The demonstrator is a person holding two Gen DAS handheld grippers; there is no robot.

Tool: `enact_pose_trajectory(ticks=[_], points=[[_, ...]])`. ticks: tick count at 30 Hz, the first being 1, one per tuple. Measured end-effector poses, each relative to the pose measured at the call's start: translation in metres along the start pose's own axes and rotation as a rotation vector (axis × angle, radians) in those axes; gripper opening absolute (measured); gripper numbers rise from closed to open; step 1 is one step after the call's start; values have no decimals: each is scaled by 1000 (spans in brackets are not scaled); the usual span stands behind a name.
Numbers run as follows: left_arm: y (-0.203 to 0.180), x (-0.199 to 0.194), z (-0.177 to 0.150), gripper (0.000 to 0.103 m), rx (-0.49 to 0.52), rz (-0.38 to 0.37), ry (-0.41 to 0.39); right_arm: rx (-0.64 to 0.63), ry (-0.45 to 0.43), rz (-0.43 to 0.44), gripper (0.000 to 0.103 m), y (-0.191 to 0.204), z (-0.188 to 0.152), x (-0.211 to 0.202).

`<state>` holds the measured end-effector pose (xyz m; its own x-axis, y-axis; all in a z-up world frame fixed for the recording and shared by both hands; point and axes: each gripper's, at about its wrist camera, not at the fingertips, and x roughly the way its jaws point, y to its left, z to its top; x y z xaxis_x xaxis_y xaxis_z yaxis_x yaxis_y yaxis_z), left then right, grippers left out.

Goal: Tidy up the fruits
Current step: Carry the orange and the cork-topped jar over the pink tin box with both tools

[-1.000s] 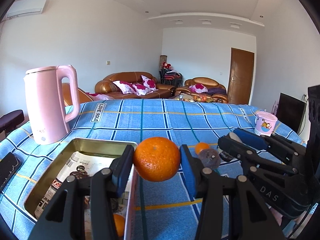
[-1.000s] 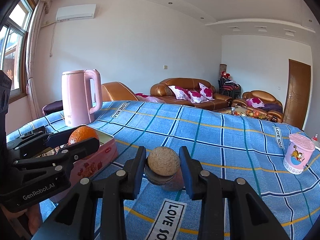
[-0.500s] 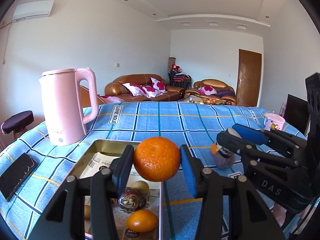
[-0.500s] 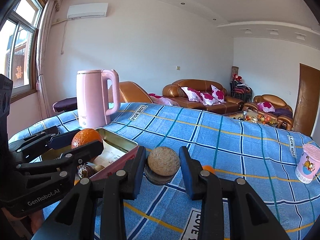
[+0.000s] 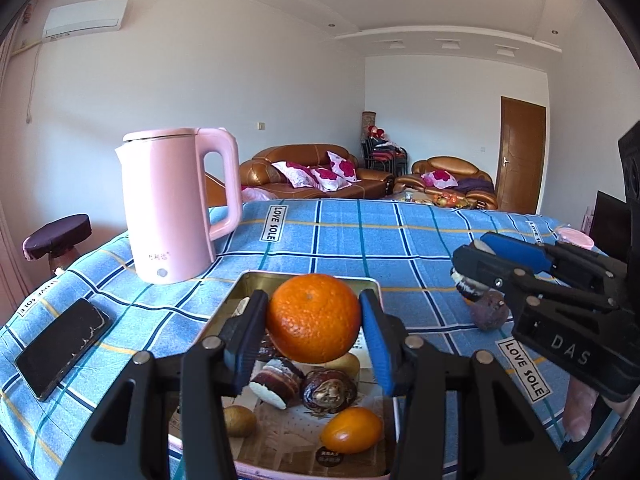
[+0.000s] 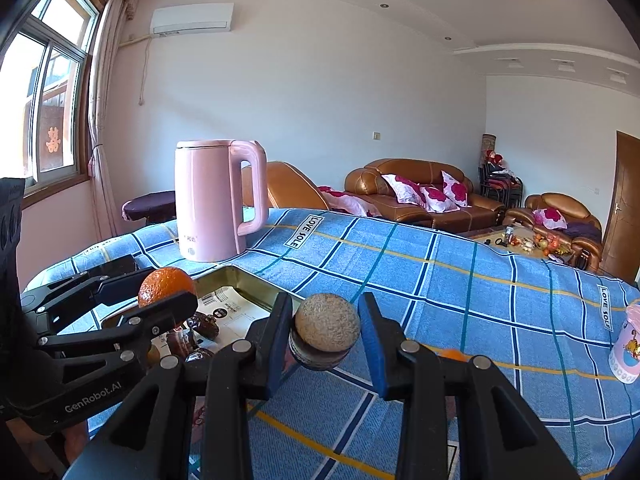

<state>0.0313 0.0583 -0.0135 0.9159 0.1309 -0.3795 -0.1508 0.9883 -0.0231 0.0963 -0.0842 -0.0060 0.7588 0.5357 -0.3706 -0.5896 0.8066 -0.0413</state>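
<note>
- Both grippers are sliding leftward across the table compared with a moment ago; the tin (image 5: 308, 278), which was off to the left of the orange (image 5: 313, 317), is now sitting directly beneath it, and the pink kettle (image 5: 176, 204) is looming closer to the middle of the left wrist view.
- That orange is hanging above the tin's far half, clear of the fruit below, with the left gripper (image 5: 313, 334) clamping it between its blue pads.
- Inside the tin, on printed paper, a small orange fruit (image 5: 351, 429), a wrinkled dark fruit (image 5: 329, 390), a halved dark fruit showing white flesh (image 5: 276, 383) and a brownish-yellow one (image 5: 239, 420) are lying close together.
- Just right of the tin, the right gripper (image 6: 325, 336) is pinching a round, tan, rough-topped fruit with a dark underside (image 6: 326, 332), holding it off the cloth.
- Under that gripper, in the left wrist view, a purple-brown fruit (image 5: 489, 314) is resting on the blue checked tablecloth (image 5: 400, 248).
- A sliver of something orange (image 6: 452, 355) is peeking out behind the right gripper's finger; I cannot tell what it is.
- The kettle is standing upright just beyond the tin's far left corner, and a black phone (image 5: 60, 346) is lying flat near the left edge of the table.
- A pink cartoon cup (image 6: 626, 354) is standing well off to the right.
</note>
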Motion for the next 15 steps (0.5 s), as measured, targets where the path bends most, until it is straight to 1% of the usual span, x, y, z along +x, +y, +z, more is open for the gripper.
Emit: enact_pose_trajectory(ticks=[6,15], points=[[13,2,1,49,-16,27,10,-23,0,24,36,14,4,4],[32,12,1,49,-31,65,50,-49,15,67,36,36,7,17]])
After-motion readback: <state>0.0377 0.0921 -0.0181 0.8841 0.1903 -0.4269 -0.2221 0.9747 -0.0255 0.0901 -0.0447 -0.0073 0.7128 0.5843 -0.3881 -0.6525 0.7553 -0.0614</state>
